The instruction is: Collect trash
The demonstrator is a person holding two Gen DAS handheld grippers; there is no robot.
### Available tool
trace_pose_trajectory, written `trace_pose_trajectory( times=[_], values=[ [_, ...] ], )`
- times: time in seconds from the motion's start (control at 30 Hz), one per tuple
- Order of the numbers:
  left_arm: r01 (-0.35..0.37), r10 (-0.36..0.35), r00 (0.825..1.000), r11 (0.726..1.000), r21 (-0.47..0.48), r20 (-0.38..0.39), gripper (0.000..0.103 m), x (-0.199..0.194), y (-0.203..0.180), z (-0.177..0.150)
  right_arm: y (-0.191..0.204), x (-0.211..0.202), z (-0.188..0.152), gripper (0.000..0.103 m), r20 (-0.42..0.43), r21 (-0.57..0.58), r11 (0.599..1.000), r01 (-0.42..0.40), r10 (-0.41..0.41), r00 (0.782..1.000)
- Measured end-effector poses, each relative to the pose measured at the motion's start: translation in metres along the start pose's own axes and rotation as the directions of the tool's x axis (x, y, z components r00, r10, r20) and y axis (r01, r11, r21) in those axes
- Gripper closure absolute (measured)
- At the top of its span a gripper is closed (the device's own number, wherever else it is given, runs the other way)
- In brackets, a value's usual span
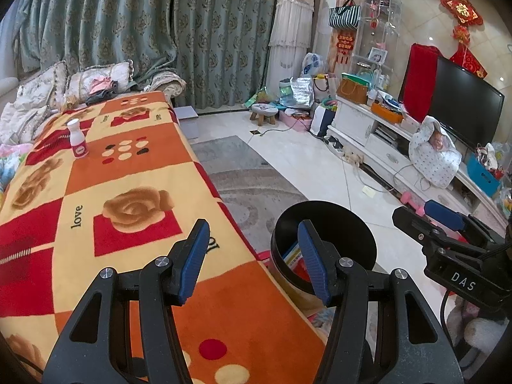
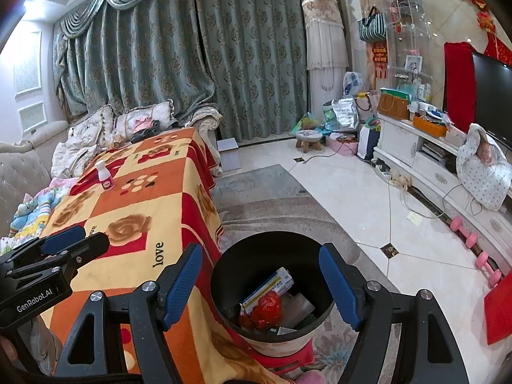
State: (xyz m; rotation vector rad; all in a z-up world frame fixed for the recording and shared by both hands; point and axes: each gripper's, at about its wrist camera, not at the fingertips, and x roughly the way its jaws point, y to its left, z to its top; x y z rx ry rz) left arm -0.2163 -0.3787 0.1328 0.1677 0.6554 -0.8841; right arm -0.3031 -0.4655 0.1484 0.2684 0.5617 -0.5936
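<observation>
Nearest thing in the right wrist view is the right gripper (image 2: 259,283), fingers spread wide with nothing between them, hanging right over the trash bin (image 2: 224,275). The bin is a black bucket sitting just off the right edge of the table, on what looks like a small red stool (image 2: 288,360). Inside you can see a flat box (image 2: 272,284) with yellow and blue print, a crumpled red wrapper (image 2: 267,308) lying on top of it, and some clear plastic bits I can't really make out.

The left gripper (image 1: 252,260) is also released, fingers wide apart and empty. It sits over the near right edge of the table, with the bin showing just past its right finger. Each gripper pokes into the side of the other's view.

The table is covered with a blanket (image 1: 134,172) in orange, red and cream squares with roses and "love" printed on it. Way out toward the far left end of it stands a small white bottle (image 1: 76,142) with a pink label, upright, well apart from both grippers and the bin.

Farther back: a sofa with cushions (image 2: 92,128) on the left, a grey rug (image 2: 265,198) on the tile floor to the right, a white TV stand (image 1: 377,134) with a TV (image 1: 464,105) along the right wall, and green curtains (image 2: 192,64) at the far end.
</observation>
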Motion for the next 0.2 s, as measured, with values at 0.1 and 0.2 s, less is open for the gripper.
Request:
trace_pose_trajectory(
  times=[0.1, 0.2],
  values=[
    [-0.006, 0.006, 1.000, 1.000, -0.003, 0.001, 0.047, 0.001, 0.006, -0.001, 0.002, 0.003, -0.002, 0.029, -0.010, -0.007, 1.000, -0.001, 0.000, 1.000],
    [-0.012, 0.011, 1.000, 1.000, -0.018, -0.010, 0.047, 0.002, 0.018, -0.003, 0.007, 0.006, -0.002, 0.029, -0.023, -0.018, 1.000, -0.005, 0.005, 1.000]
  ],
)
